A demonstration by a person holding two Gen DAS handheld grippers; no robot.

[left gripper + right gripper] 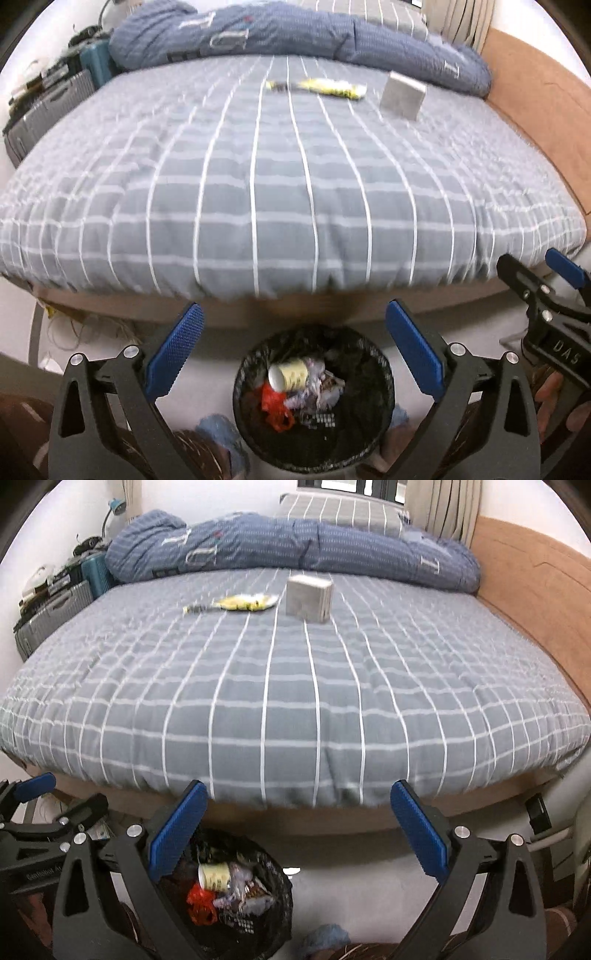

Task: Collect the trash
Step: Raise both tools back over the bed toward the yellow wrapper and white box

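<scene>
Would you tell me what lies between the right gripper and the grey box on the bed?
Only bare checked bedspread, as the right wrist view shows, up to the grey box.

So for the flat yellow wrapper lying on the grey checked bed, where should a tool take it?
The yellow wrapper lies flat and long, crosswise on the grey checked bedspread, left of the small grey box. Probably best pinched across its narrow width near the middle, coming from above and the foot of the bed, away from the box.
</scene>
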